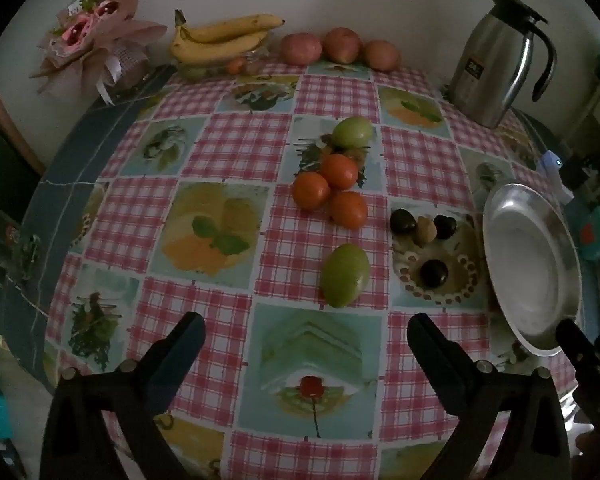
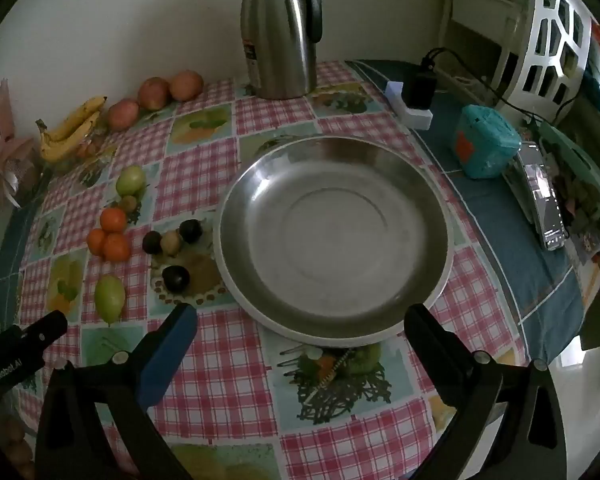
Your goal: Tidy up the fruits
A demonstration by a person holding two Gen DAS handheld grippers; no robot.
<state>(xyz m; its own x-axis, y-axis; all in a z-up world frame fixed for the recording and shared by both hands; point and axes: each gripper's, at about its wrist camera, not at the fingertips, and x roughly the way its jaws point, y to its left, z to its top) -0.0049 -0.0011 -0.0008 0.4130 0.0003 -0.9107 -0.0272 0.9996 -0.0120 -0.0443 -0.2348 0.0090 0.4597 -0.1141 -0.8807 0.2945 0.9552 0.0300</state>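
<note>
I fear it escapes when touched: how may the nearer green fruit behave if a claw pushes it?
The nearer green fruit is egg-shaped and lies on its side, so it would probably roll. Its skin looks smooth, perhaps slippery. The tablecloth seems flat, offering no stop.

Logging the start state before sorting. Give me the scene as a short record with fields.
surface: checked tablecloth
dish: steel plate, empty
loose fruit: three oranges, two green fruits, three dark fruits
by wall: bananas, three apples
other: steel jug
left gripper: open, empty
right gripper: open, empty
</note>
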